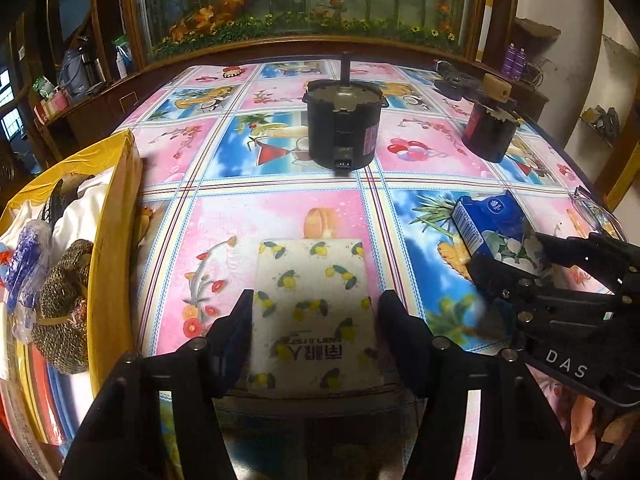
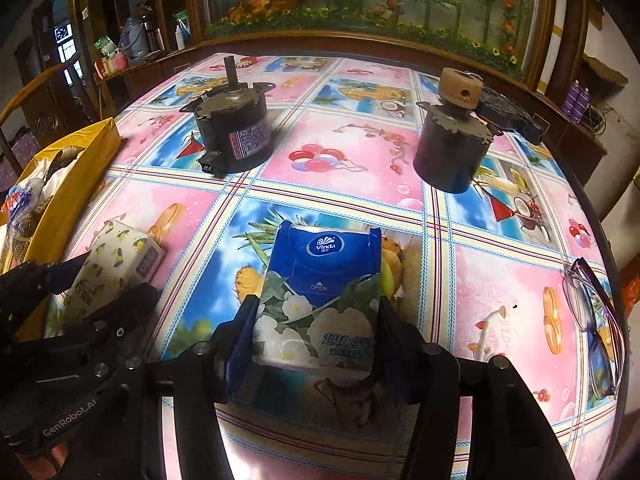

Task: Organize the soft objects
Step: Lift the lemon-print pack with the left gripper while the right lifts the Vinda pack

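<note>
Looking from the yellow box point(image 1: 116, 216) rightward: the lemon tissue pack point(image 1: 312, 312) lies nearest it, clasped in my left gripper point(image 1: 316, 320), long axis pointing away from me; farther right, my right gripper point(image 2: 316, 328) clasps the blue tissue pack point(image 2: 320, 296).

The worktop point(image 2: 352, 148), covered by a pink and blue pictured cloth, carries two dark motors point(image 2: 234, 136) point(image 2: 452, 148), a lemon-print tissue pack point(image 1: 316, 312), a blue tissue pack point(image 2: 320, 300), spectacles point(image 2: 596, 316) near its right edge and a yellow box point(image 1: 116, 240) at its left.
</note>
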A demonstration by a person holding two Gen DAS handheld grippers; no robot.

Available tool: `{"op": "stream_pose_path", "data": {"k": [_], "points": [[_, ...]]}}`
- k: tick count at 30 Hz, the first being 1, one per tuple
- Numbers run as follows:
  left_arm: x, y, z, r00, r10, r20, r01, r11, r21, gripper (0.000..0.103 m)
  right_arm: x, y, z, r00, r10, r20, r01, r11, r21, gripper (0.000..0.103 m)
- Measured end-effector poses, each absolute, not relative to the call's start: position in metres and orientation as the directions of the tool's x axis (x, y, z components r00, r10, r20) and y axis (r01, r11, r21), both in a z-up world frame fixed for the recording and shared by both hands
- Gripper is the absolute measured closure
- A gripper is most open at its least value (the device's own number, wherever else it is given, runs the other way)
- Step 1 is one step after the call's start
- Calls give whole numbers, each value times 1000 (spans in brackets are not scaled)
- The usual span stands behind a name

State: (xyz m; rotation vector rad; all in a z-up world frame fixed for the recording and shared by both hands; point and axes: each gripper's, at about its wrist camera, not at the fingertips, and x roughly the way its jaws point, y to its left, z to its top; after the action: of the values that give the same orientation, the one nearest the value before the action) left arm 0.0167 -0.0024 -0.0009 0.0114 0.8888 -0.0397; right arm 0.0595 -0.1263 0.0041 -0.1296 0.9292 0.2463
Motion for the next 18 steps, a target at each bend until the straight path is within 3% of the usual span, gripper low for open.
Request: {"op": "stream_pose_path", "data": {"k": [12, 14, 18], "points": [[19, -4, 0, 627, -18, -779, 43, 999, 12, 42, 61, -127, 4, 574, 156, -804, -268, 963, -5, 39], [19, -4, 1, 630, -23, -776, 50, 999, 10, 50, 61, -127, 4, 576, 157, -803, -267, 964, -3, 39], [19, -5, 1, 634, -23, -773, 54, 998, 14, 51, 59, -125, 4, 581, 160, -798, -270, 963, -4, 44]]}}
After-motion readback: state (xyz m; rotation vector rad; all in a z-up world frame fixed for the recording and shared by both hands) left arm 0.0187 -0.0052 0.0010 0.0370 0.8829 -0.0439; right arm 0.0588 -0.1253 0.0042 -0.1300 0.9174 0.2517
